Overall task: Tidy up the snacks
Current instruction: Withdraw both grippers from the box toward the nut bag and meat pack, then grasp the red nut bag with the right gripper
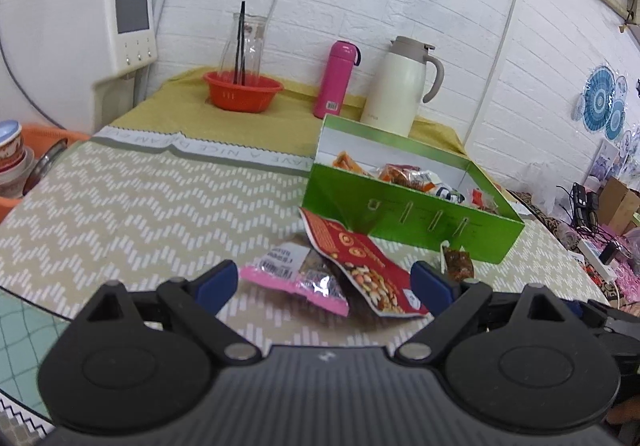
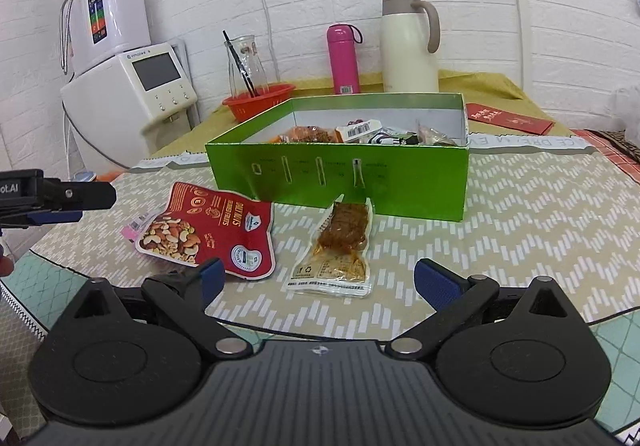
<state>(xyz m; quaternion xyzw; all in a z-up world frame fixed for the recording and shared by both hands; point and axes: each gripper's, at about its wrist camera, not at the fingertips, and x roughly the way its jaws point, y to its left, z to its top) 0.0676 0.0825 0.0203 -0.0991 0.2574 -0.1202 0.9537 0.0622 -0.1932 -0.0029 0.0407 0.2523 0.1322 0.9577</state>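
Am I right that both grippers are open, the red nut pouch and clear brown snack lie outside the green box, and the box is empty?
Not empty. The right wrist view shows several packets already inside the green box. Otherwise correct: left gripper and right gripper open, red nut pouch and clear brown snack outside.

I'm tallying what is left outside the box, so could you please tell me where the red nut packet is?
The red nut packet lies on the tablecloth left of the green box's front, overlapping a pink packet.
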